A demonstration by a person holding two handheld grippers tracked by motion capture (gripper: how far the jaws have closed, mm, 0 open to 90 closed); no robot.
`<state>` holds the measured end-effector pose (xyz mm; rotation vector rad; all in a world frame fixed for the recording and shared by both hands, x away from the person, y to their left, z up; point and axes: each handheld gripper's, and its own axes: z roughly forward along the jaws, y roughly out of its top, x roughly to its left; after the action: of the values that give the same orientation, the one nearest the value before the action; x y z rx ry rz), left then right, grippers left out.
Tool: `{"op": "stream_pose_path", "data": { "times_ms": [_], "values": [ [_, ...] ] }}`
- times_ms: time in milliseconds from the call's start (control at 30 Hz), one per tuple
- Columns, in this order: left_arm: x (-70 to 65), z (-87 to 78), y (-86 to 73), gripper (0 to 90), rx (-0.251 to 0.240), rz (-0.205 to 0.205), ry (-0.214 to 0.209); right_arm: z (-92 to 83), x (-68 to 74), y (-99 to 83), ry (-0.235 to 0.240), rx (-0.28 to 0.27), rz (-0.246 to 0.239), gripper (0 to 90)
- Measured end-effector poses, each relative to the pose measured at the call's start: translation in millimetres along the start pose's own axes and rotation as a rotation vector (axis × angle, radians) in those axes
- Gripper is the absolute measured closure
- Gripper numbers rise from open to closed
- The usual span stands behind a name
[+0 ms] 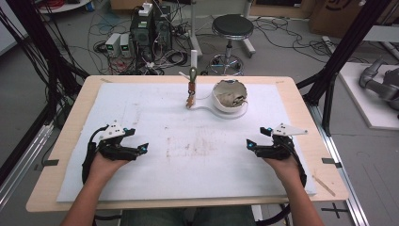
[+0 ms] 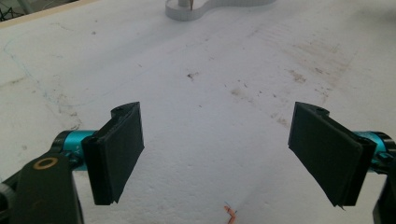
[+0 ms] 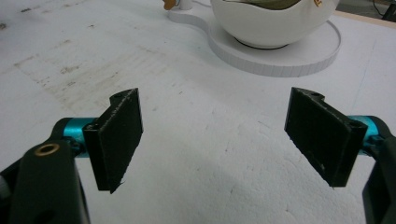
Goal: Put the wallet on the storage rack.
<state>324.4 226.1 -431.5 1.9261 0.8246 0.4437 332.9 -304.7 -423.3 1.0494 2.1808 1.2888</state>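
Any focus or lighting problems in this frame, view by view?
High view: soft overall, even light, faint shadows under both grippers, left and right. Left gripper view: white mat bright but its stains readable, jaws sharp. Right gripper view: bowl nearly blown out, its top cropped.

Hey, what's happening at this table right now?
A person sits at a wooden table covered by a stained white foam sheet, holding the left hand-held gripper and right hand-held gripper, both open and empty. At the far side, a white bowl sits untouched on a white base, beside an upright stand.
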Motion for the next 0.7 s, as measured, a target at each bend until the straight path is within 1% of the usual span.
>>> {"op": "stream_pose_path", "data": {
  "times_ms": [67,267,433,700],
  "values": [
    [-0.6,0.6,-0.2,18.1,0.004,0.003,-0.003,0.7,-0.2,-0.4,0.001,0.002,0.000,19.6],
    [-1.2,-0.8,-0.4,18.1,-0.006,-0.002,-0.005,-0.2,2.1,0.0,0.000,0.003,-0.011,19.6],
    [-0.3,-1.2,-0.5,18.1,-0.003,-0.002,-0.001,0.2,1.0,-0.5,-0.006,0.010,0.001,19.6],
    [1.0,-0.5,-1.0,18.1,0.001,-0.007,0.001,1.7,0.1,-1.5,0.000,0.017,0.001,19.6]
  ]
}}
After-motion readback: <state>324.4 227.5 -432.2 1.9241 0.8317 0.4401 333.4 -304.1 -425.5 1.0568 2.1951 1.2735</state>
